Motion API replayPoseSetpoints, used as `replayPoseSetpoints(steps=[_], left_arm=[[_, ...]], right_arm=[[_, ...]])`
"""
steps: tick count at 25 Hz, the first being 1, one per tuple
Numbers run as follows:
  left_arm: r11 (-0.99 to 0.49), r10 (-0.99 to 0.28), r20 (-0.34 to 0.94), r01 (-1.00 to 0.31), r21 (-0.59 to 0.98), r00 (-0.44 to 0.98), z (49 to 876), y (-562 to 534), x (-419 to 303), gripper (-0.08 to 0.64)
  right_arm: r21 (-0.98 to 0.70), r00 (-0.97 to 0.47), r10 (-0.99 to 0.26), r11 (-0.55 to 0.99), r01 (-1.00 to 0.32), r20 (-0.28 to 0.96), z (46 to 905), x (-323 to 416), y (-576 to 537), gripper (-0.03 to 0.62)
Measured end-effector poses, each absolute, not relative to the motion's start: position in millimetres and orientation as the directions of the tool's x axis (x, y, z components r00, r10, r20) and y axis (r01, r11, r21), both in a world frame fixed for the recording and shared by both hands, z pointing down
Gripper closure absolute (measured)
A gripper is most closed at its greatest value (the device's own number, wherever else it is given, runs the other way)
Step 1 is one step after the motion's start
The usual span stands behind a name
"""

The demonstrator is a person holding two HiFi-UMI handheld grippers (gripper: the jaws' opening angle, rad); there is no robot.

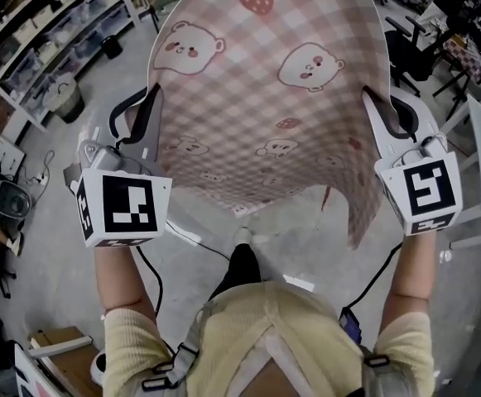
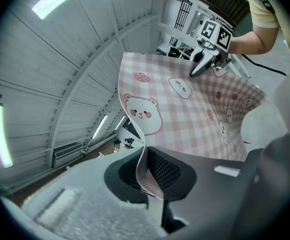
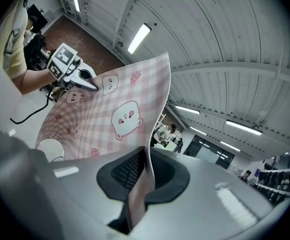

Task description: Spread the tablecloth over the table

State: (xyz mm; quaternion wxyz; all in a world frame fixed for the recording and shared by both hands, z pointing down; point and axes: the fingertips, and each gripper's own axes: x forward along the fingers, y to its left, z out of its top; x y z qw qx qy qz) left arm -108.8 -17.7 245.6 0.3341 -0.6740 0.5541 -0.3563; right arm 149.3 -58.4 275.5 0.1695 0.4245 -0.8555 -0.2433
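**Tablecloth held aloft between two clamped tools**

The tablecloth (image 1: 265,98), pink check printed with bear faces and strawberries, is up in the air in front of the person. It is stretched between the two tools and rests on nothing. Its far part bows upward and away. Its near edge sags, hanging lowest at the right, above the grey floor (image 1: 74,246).

The left tool (image 2: 145,176) is closed on the cloth's left edge, with a thin fold of fabric pinched between its dark pads. The right tool (image 3: 144,181) is closed the same way on the right edge, the fabric standing up from between its jaws. Each gripper view shows the other tool across the sheet, gripping the opposite side, with its marker cube facing the camera.

In the head view, bare forearms reach up from the person's pale yellow sleeves to the tools, and a black cable (image 1: 151,284) trails down beneath the left one. Shelving (image 1: 41,31) loaded with boxes lines the far left. Both gripper views look up past the cloth to a white ribbed ceiling (image 3: 244,49) with strip lights.
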Motion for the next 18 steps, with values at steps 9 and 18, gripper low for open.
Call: replayPoseSetpoints(steps=[9,18], left_arm=[[-0.178,-0.974,0.093,-0.444,-0.878,0.206,254,-7,-111,0.545],[-0.184,-0.965,0.088,-0.397,-0.899,0.247,236,-198,-156,0.543]], right_arm=[[0.644,-0.491,-0.869,0.411,-0.646,0.062,278,148,-35,0.573],[0.683,-0.433,-0.901,0.338,-0.647,0.035,259,102,-224,0.572]])
